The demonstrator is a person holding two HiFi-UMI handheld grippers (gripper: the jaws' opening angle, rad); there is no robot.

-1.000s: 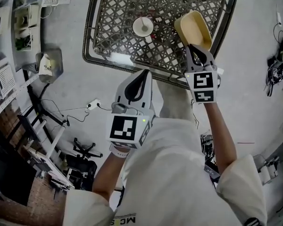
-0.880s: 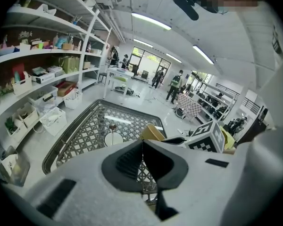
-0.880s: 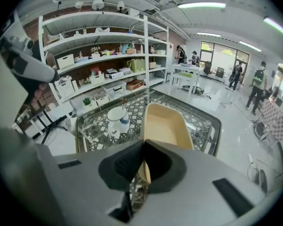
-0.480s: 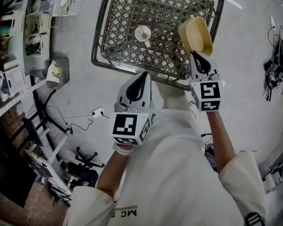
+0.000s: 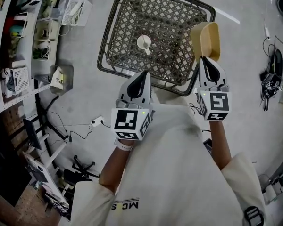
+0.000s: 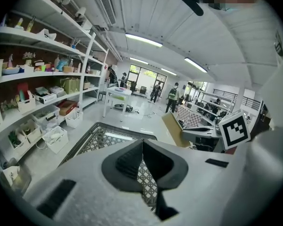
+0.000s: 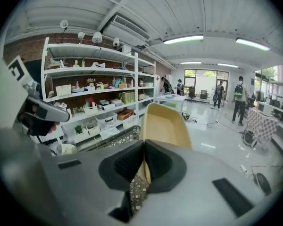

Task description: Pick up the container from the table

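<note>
At the left stand shelves (image 5: pixel 23 36) with white baskets (image 5: pixel 78 9) and small boxes on them; what lies inside is too small to tell; just beside the shelves a grey bin (image 5: pixel 62 78) sits on the floor with some pale thing in it.

The left gripper (image 5: pixel 144 75) points forward at the near edge of the table (image 5: pixel 114 41); in the left gripper view its jaws (image 6: pixel 142 144) are pressed together and hold nothing, and only the lattice top of the table shows past them; the left forearm is bent and drawn close to the body, with the marker cube (image 5: pixel 129 122) facing up.

The table has a dark frame and an open woven top; near its middle stands a small white round thing (image 5: pixel 143 42), well apart from both grippers.

The container (image 5: pixel 206 39) is a tan, oblong tub at the right rim of the table, turned up on its edge; the right gripper view looks into its hollow (image 7: pixel 166 121), which is bare; I cannot tell if it touches the table.

The right gripper (image 5: pixel 205 60) has its jaws (image 7: pixel 144 144) closed on the near wall of the container, one pad inside and one outside; the right forearm reaches straighter and further forward than the left.
</note>
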